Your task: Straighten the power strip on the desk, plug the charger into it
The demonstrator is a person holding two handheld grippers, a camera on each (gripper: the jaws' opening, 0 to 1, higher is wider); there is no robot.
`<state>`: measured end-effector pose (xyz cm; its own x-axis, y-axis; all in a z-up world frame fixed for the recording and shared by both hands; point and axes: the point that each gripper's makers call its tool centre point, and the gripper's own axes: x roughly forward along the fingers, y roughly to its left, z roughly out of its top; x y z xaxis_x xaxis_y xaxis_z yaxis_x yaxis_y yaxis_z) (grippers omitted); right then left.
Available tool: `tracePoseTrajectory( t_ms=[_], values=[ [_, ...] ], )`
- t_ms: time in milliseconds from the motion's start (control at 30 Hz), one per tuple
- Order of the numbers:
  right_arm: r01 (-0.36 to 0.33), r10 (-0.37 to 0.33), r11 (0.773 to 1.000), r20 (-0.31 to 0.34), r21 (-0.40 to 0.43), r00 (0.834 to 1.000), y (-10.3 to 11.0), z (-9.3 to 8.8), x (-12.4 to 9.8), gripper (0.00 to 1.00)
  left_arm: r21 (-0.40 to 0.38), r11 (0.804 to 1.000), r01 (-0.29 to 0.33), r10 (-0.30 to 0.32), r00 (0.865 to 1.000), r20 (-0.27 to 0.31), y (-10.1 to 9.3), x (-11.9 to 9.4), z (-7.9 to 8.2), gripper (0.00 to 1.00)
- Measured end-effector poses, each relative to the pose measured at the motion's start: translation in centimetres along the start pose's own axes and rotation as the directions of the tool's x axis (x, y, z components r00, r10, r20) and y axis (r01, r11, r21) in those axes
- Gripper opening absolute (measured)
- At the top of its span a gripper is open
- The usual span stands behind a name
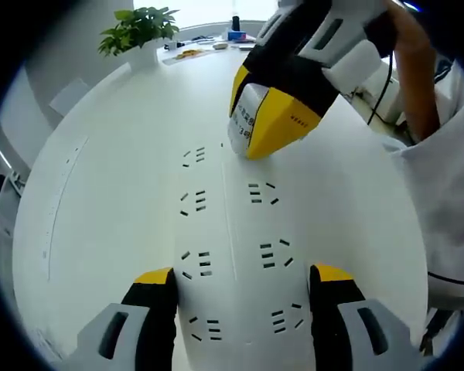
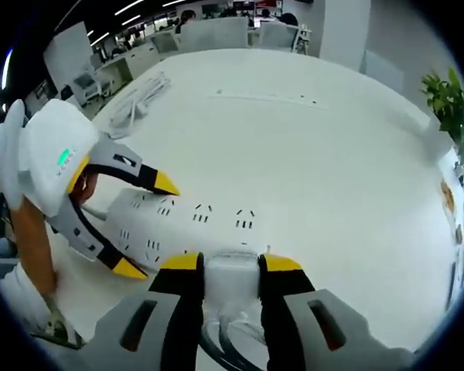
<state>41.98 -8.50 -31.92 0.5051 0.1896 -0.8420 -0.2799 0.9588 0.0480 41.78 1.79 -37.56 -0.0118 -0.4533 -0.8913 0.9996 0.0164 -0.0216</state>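
Observation:
A white power strip [image 1: 230,232] with two rows of sockets lies lengthwise on the white table, running away from me in the left gripper view. My left gripper [image 1: 243,277] straddles its near end, a jaw pressed to each long side. The right gripper view shows that left gripper [image 2: 147,226] clamped across the power strip [image 2: 205,212]. My right gripper [image 2: 232,267] is shut on a white charger [image 2: 232,282], whose cable [image 2: 216,340] hangs below. In the left gripper view the right gripper [image 1: 242,133] holds the charger [image 1: 246,112] down at the strip's far end.
A potted plant [image 1: 139,31] [image 2: 452,100] and small items [image 1: 189,52] stand at the table's far edge. Another white strip with cable [image 2: 139,97] lies at the back left. A person's arm [image 1: 414,69] and hand [image 2: 31,232] are close by.

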Motion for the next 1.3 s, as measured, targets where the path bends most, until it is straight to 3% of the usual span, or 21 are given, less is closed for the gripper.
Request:
tracePoseTrajectory(
  t_ms=[300,600,667,1100,1233,1300],
  values=[
    [-0.019,0.019,1.0,0.005,-0.013,1.0,0.0,-0.1,0.1,0.28,0.0,1.0,0.001,-0.001,1.0,0.002,0.0,0.0,0.0,0.71],
    [-0.045,0.049,0.992,0.025,-0.119,0.998,0.3,-0.1,0.2,0.3,0.0,1.0,0.0,0.0,1.0,0.002,0.0,0.0,0.0,0.71],
    [-0.048,0.055,0.98,0.033,-0.192,0.998,0.5,0.0,0.3,0.3,0.0,1.0,0.0,0.0,1.0,0.003,0.0,0.0,0.0,0.71],
    [-0.055,0.079,0.959,0.075,-0.279,0.994,1.2,0.9,-0.4,0.29,0.001,1.0,0.001,-0.001,1.0,0.005,0.0,0.0,0.0,0.71],
    [-0.071,0.1,0.951,0.081,-0.302,0.992,1.7,0.8,-1.1,0.33,0.0,1.0,0.001,-0.001,1.0,0.006,0.1,0.0,0.0,0.71],
    [-0.088,0.123,0.932,0.078,-0.352,0.989,2.4,0.5,-1.8,0.38,0.001,1.0,0.001,-0.001,1.0,0.006,0.0,0.0,0.0,0.71]
  ],
)
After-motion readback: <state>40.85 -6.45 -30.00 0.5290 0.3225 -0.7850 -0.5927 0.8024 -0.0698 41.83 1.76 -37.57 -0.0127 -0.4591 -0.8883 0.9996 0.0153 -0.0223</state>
